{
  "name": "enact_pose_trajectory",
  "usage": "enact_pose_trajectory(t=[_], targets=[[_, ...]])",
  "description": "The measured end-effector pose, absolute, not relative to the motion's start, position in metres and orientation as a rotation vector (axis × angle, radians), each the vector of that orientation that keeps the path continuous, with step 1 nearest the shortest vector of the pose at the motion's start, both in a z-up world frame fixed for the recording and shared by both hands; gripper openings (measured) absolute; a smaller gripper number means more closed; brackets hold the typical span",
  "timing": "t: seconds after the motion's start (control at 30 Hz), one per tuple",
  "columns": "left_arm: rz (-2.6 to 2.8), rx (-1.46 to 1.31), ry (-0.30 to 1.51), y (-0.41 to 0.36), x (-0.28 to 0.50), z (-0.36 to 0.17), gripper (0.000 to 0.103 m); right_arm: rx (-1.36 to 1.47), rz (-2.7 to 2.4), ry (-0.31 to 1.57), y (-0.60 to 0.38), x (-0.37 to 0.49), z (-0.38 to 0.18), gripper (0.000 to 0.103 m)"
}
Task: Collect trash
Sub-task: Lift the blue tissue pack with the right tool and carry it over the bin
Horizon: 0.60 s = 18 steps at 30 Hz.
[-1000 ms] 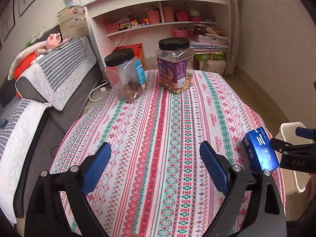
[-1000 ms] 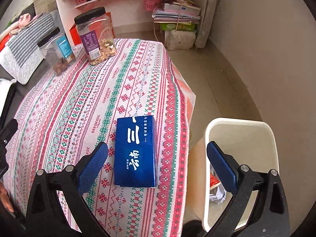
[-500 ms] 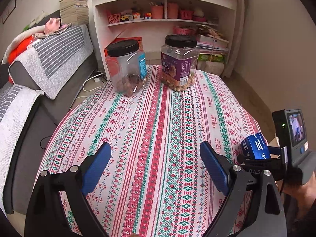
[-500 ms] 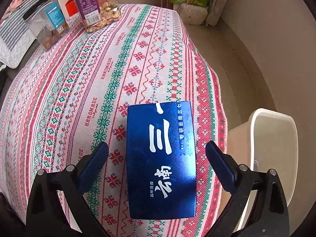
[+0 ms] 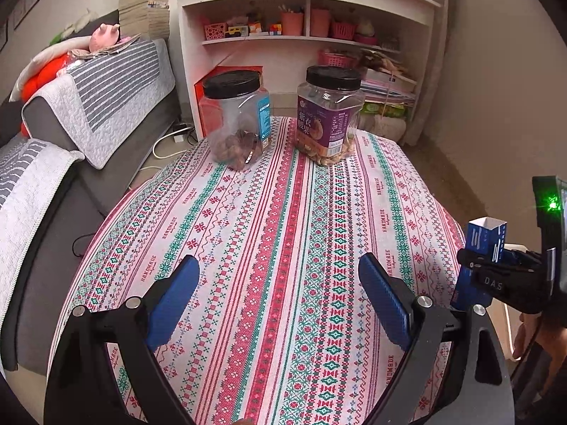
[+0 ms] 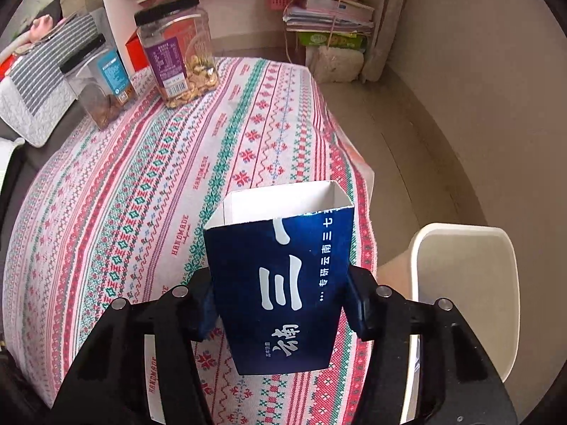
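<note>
Right gripper (image 6: 280,313) was closing on the open blue carton (image 6: 280,283), lifted at the table's right edge. Left gripper (image 5: 280,301) was spread, empty. Squeeze lightly and carry it level to the white bin (image 6: 464,283).

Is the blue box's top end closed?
No, the blue box between the right gripper fingers gapes open at its top, showing a white, empty inside.

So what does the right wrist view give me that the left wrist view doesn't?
Only the right wrist view: the white plastic bin beside the table, and the blue cardboard box's open white inside, with the right claw closing on its sides. Only the left wrist view: the open, empty left claw, the grey striped sofa, and the right claw from outside. Both: the box, the patterned tablecloth and two black-lidded clear jars.
</note>
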State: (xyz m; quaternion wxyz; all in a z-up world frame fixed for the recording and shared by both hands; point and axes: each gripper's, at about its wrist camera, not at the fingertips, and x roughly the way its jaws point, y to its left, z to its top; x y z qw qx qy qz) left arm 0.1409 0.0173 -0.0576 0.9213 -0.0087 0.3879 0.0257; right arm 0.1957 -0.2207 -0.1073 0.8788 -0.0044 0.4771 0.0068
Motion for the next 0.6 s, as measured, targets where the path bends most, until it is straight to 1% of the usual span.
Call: enact_pose_trajectory(t=[0.3, 0.6], targets=[[0.048, 0.001, 0.782, 0.008, 0.134, -0.055, 0.089, 0.031, 0.009, 0.852, -0.239, 0.174, -0.064, 0.053], [0.037, 0.019, 0.769, -0.003, 0.125, -0.053, 0.088, 0.059, -0.01, 0.762, -0.257, 0.153, -0.04, 0.053]])
